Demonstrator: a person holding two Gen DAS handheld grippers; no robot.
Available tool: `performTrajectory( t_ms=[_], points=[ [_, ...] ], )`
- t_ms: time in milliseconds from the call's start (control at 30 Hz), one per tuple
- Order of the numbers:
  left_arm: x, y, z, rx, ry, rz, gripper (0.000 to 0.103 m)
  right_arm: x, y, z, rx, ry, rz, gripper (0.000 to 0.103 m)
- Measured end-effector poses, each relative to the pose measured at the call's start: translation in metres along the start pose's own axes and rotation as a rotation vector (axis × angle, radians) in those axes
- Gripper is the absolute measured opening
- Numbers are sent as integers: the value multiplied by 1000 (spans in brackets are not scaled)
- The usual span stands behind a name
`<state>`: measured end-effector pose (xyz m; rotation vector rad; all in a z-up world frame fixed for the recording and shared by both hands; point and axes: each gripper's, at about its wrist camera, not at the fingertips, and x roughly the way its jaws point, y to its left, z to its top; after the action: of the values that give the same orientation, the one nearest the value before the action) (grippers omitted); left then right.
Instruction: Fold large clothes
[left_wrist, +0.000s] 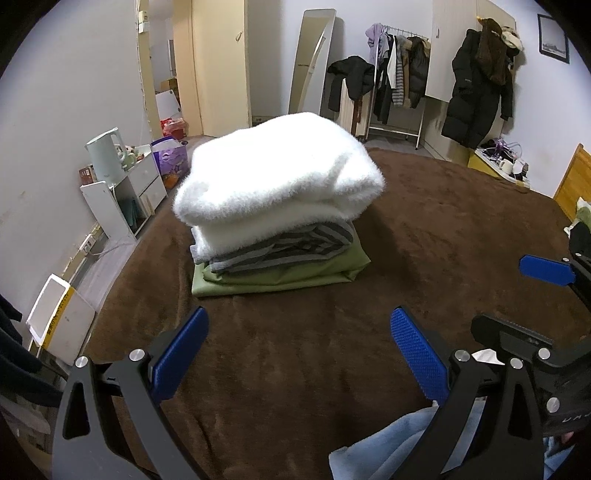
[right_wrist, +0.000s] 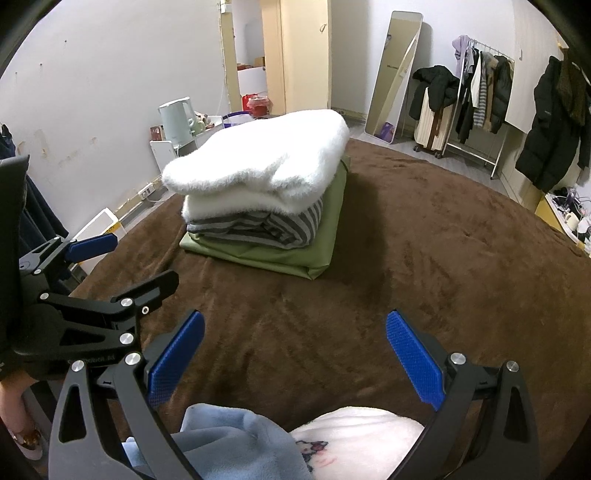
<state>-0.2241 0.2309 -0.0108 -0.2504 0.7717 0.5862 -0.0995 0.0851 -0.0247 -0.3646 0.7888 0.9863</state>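
Left wall, floor level: white shelf unit (left_wrist: 122, 199) carrying a pale kettle (left_wrist: 105, 153); power strip and cable on the floor below. Well apart from the work, no likely hazard.

Left gripper (left_wrist: 299, 354): fingers spread wide, nothing between them, hovering over bare brown bed cover (left_wrist: 443, 229) just near of the stack.

Centre: stack of folded clothes on the bed.
- Bottom: green garment (left_wrist: 280, 273), flat, widest footprint.
- Middle: grey striped garment (left_wrist: 288, 247), its folds loose at the near edge.
- Top: thick white fluffy garment (left_wrist: 277, 173), overhanging the layers beneath on the left and near sides.
Risk, as I judge it: the top layer is bulky and top-heavy; a nudge from either gripper, or another heavy piece laid off-centre, could slide it off or tip the pile leftward.

Right gripper (right_wrist: 295, 354): fingers likewise wide apart and empty.

Near edge: light blue garment (right_wrist: 229, 439) and a white printed garment (right_wrist: 362, 439), both unfolded, under the grippers. Risk: pinching both layers together, dragging one along with the other.
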Motion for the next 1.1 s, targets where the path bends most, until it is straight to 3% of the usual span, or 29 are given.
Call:
performTrajectory(
  t_ms=[767,1100],
  points=[
    [-2,5,8,17,-65,50,96,3,-1,1,6,6,-10,97],
    [6,5,12,10,-25,79,97,3,0,2,3,5,-12,97]
  ],
)
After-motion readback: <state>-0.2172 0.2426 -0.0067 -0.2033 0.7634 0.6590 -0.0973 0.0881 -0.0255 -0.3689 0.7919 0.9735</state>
